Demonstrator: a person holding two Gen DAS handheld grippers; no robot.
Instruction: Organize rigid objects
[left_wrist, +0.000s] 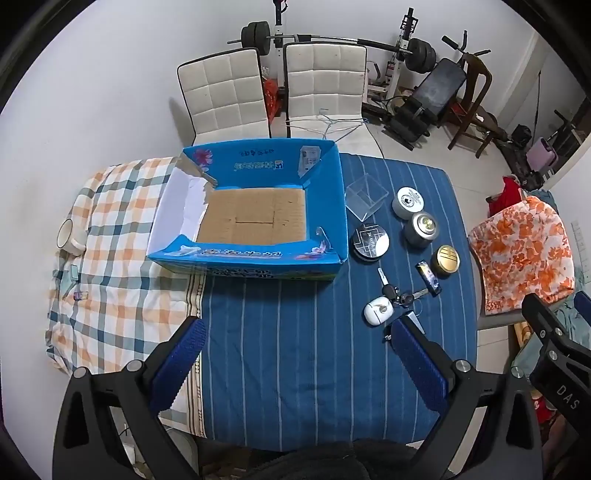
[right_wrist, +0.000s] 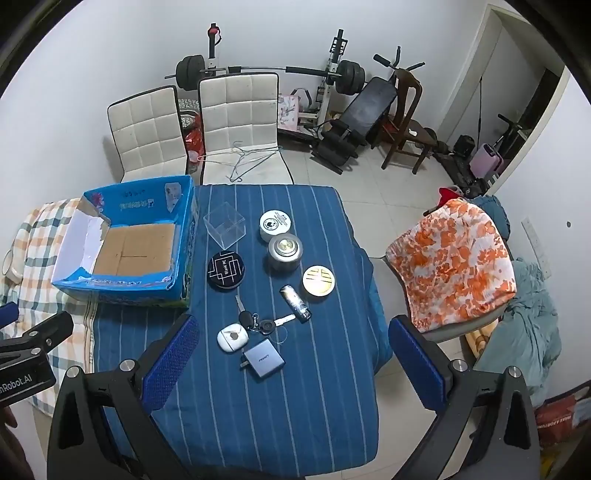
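Blue striped tablecloth is covering the table in a room w/ gym gear. Empty blue cardboard box is sitting at the far left edge, prob. as the bin. Small rigid items, incl. black round tin, grey charger and keys, are lying grouped along the right side. Left gripper and right gripper are both hovering wide apart, holding nothing.
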